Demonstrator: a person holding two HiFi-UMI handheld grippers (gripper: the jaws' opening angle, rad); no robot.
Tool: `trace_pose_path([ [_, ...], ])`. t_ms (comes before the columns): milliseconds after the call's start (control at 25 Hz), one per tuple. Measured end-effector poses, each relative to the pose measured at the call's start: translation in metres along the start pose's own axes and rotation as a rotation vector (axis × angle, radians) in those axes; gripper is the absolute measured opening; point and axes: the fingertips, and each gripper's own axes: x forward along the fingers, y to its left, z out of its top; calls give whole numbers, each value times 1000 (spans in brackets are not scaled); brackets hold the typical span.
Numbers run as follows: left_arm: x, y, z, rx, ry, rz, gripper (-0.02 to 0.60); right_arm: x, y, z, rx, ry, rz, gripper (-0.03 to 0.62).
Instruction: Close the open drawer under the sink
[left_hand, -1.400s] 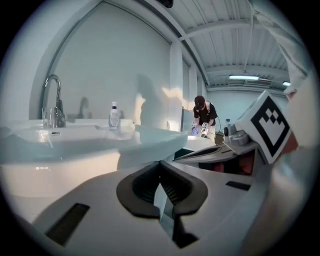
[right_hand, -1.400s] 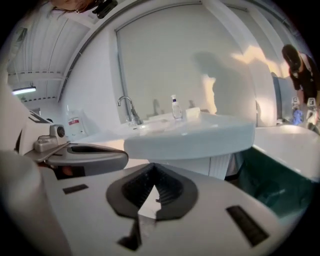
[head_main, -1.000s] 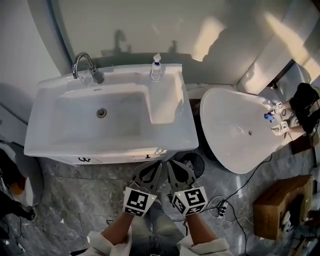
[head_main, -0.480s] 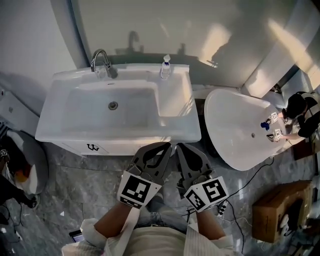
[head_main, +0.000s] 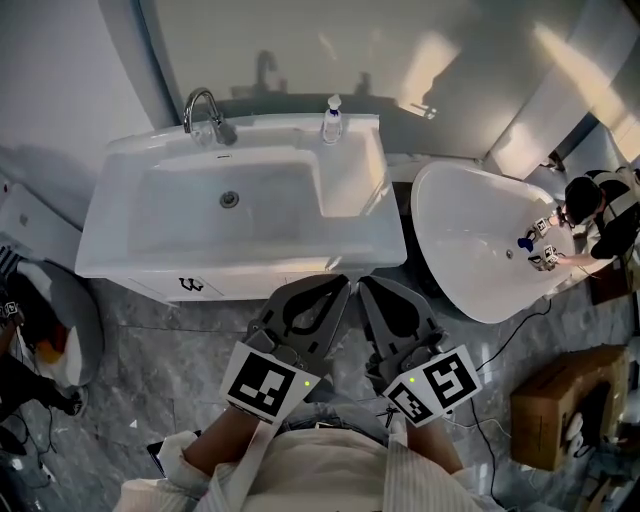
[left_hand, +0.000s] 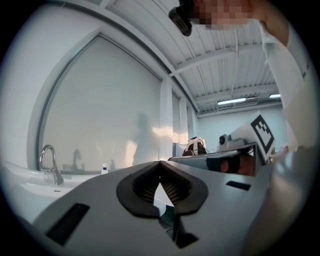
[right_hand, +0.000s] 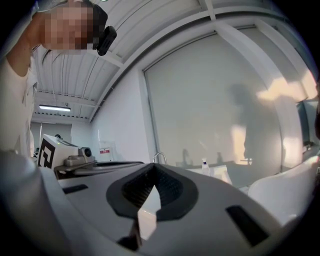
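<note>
Item: white vanity sink (head_main: 150, 250) with chrome faucet (head_main: 201, 106) and soap bottle (head_main: 331, 118) on its rear ledge. The task's drawer front (head_main: 235, 285) showed only as a narrow white strip below the sink's front rim. It stood out little, and whether it was fully home could not be told from overhead. Left gripper (head_main: 338, 287) and right gripper (head_main: 366, 287) lay side by side at 6 o'clock of the sink, tips aimed toward 12 o'clock near the front rim. Each had its jaws pressed together with nothing between them. To 3 o'clock stood a white bathtub (head_main: 470, 250); a cardboard box (head_main: 560, 410) sat at 4 o'clock. Handling note: a sound close would likely need both closed tips set flat against the drawer front, well apart. An even, straight push toward 12 o'clock should keep the front from skewing.
</note>
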Motion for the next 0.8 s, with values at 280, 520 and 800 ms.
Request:
trace_pose_path([
  [280,-5,-8,-3,-17,29,-26,15,-7,-5,-2,45,15,3,9],
  [520,-3,-5,-7,-35,28,-20,15,-8,-6,-5,59,22,7,9],
  [800,1,-1,-11,-36,35,-20,15,-1,-3,-8,52,36,30,9],
])
